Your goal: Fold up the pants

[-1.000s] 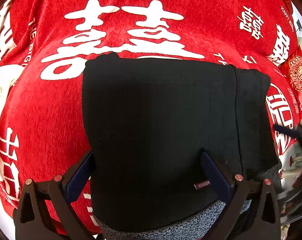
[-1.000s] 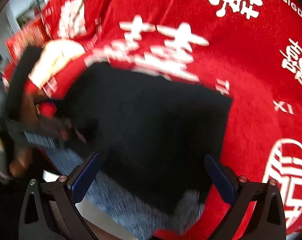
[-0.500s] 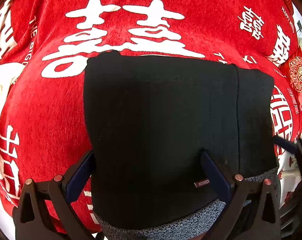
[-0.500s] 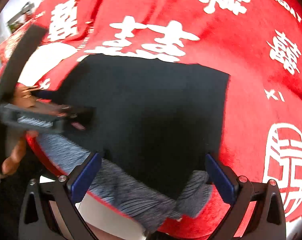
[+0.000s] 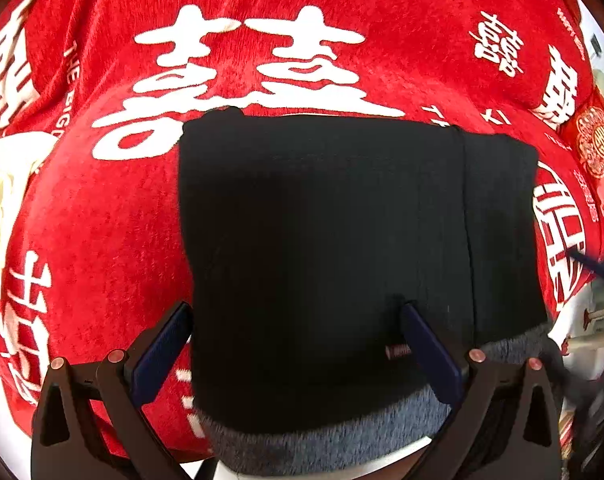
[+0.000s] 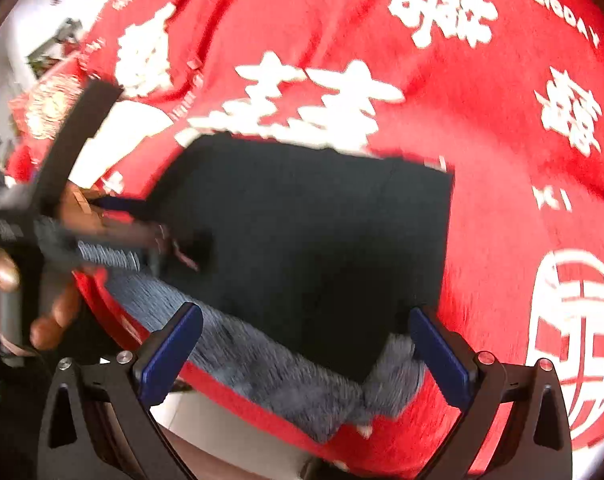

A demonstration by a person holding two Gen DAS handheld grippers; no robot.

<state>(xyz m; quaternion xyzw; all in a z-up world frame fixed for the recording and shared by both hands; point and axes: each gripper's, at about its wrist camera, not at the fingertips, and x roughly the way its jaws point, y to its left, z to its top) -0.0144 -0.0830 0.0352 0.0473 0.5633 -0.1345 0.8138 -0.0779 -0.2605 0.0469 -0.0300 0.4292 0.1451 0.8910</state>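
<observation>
right hand-held gripper (image 6: 303,354) has backed off folded black pants (image 5: 333,248).

Left gripper (image 5: 296,354) fingers spread wide; right gripper (image 6: 305,354) likewise; hand (image 6: 6,292) grips handle.

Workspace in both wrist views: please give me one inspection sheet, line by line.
Surface: red cloth with white characters.
Job's things: black pants folded into a rectangle, grey waistband at the near edge.
Clutter: nothing seen.
Grippers: left gripper open over the pants; right gripper open, holding nothing.
Cables: nothing seen.
Surroundings: red patterned cushion; a hand on the left tool's handle.
</observation>
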